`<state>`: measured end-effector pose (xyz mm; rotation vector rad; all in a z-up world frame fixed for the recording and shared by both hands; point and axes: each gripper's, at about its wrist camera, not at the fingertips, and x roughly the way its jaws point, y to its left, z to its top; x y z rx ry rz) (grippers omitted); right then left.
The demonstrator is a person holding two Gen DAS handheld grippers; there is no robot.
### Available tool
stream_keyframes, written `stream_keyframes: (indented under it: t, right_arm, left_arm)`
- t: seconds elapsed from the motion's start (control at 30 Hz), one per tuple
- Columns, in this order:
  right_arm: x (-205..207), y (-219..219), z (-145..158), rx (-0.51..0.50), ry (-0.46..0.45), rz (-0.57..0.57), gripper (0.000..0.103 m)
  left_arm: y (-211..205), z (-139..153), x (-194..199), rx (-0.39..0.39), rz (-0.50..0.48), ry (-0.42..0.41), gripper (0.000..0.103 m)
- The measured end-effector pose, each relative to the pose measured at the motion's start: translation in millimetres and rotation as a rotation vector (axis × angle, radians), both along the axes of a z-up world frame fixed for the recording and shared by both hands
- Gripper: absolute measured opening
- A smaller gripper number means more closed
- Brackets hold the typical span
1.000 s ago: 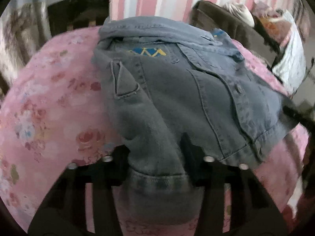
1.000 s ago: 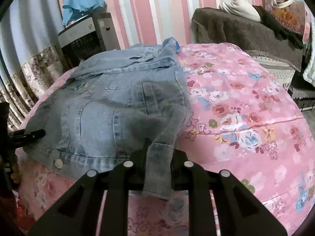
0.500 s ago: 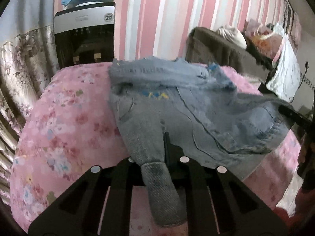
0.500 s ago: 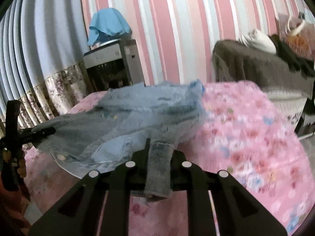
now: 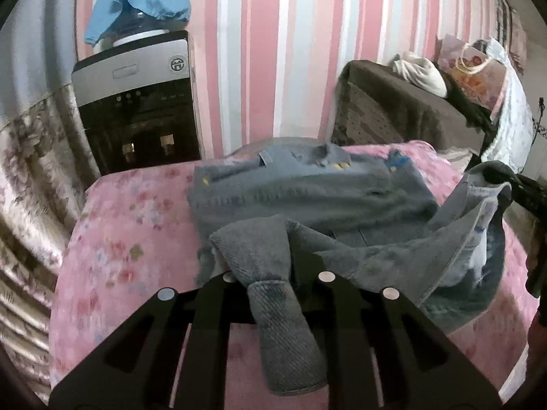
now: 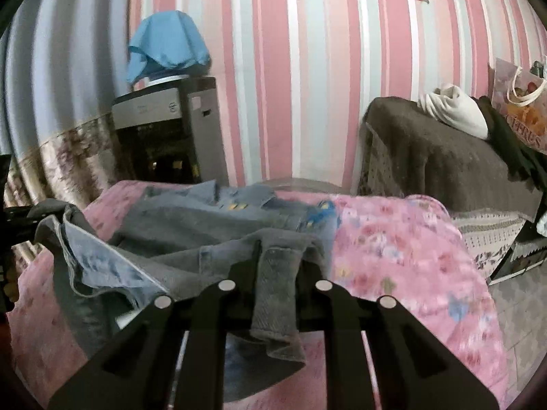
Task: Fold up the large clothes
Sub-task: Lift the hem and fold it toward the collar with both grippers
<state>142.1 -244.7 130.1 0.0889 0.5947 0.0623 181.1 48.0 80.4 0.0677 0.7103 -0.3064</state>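
Note:
A blue denim jacket (image 5: 307, 191) lies on the pink floral bed cover (image 5: 130, 239), collar toward the far wall. My left gripper (image 5: 270, 273) pinches one sleeve, and the cuff (image 5: 287, 335) hangs down between its fingers; its jaws are opening slightly with the cloth still between them. My right gripper (image 6: 277, 266) is shut on the other sleeve (image 6: 277, 300), whose cuff droops over the fingers. Both sleeves are lifted off the bed and the jacket (image 6: 191, 222) sags between them. Each gripper shows at the edge of the other's view, the right gripper (image 5: 506, 177) and the left gripper (image 6: 41, 210).
A water dispenser (image 5: 136, 102) topped by a blue cloth (image 5: 136, 0) stands against the striped wall behind the bed. A brown-covered piece of furniture (image 6: 444, 157) with a white bundle (image 6: 454, 109) and bags is at the right. The pink bed cover (image 6: 393, 249) stretches to the jacket's right.
Both grippers have risen and drawn back, lifting the sleeves and the jacket's near part off the bed. The left jaws closed in from wide around the sleeve to a tight pinch.

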Motion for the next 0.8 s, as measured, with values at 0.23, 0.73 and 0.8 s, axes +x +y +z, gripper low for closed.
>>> stream_keyframes:
  t: [0.23,0.73,0.8]
  right_arm:
    - [107.0,-5.6,-7.5,-0.075,0.080,-0.044,0.014]
    - [218.1,-32.3,-94.6,-0.054,0.273,-0.040,0.025]
    - [215.6,-40.1,-88.5,0.025,0.274,-0.015,0.043]
  left_arm:
    - [-16.5,-2.8,107.6,0.080,0.017,0.042,0.018]
    - [-39.4,-88.3,214.8,0.198,0.002,0.136,0.022]
    - [-39.2,-86.4,214.7,0.190,-0.005,0.143,0.028]
